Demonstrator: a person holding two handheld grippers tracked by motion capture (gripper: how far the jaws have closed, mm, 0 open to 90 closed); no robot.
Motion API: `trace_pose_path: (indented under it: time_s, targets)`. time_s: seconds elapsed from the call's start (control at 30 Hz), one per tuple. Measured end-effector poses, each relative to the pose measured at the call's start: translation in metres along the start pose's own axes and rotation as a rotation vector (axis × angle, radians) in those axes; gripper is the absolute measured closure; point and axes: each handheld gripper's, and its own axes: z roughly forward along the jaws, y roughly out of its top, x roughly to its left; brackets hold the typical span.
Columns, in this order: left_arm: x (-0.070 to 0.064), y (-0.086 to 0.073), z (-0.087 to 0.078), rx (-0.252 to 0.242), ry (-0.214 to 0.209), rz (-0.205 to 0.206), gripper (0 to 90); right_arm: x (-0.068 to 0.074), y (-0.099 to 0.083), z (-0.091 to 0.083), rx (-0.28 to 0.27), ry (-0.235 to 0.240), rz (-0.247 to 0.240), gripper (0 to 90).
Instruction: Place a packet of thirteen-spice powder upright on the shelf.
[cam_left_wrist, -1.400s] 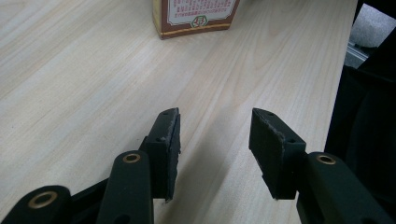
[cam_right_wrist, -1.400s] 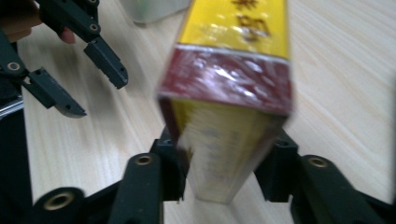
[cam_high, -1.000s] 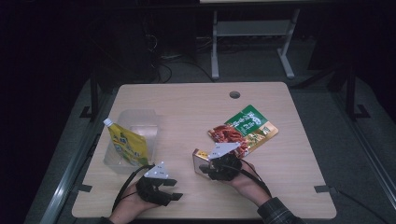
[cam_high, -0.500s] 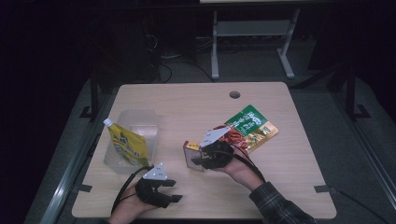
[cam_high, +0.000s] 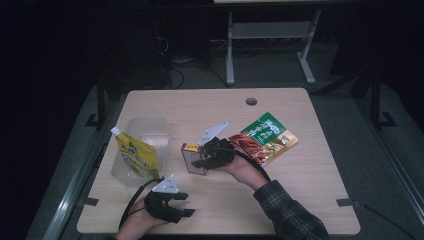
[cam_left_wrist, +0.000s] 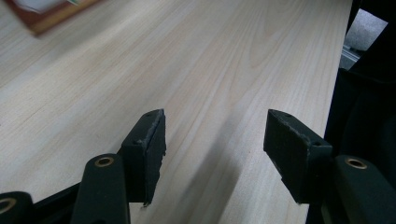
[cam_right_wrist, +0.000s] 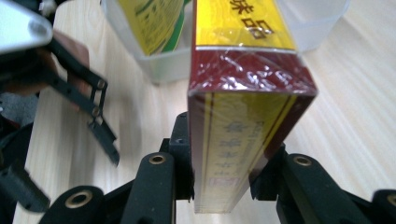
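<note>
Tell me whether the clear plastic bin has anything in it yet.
Yes. The yellow pouch stands inside the clear bin, leaning on its wall; the red box is outside it, in the right gripper.

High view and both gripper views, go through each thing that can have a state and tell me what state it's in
Right gripper: shut on the red and yellow box, held off the table.
Left gripper: open, fingers apart, nothing between them.
Clear container: no lid, yellow pouch standing in it.
Green and orange packet: lying flat on the table.
</note>
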Motion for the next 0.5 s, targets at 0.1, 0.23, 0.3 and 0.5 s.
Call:
trace_pose_path:
  time_s: [0.1, 0.23, 0.3, 0.5]
  targets:
    - [0.0, 0.0, 0.0, 0.001, -0.001, 0.008, 38.4, -0.006, 0.008, 0.0, -0.012, 0.0, -0.018, 67.3]
    - [0.0, 0.0, 0.001, -0.005, -0.004, 0.006, 38.4, -0.012, 0.02, 0.002, -0.022, 0.006, -0.039, 67.3]
    - [0.0, 0.0, 0.001, -0.005, -0.005, 0.012, 38.4, -0.014, 0.026, 0.003, -0.029, 0.013, -0.05, 67.3]
    - [-0.001, 0.001, 0.003, 0.002, -0.012, 0.03, 37.4, -0.019, 0.047, 0.01, -0.034, 0.022, -0.109, 67.2]
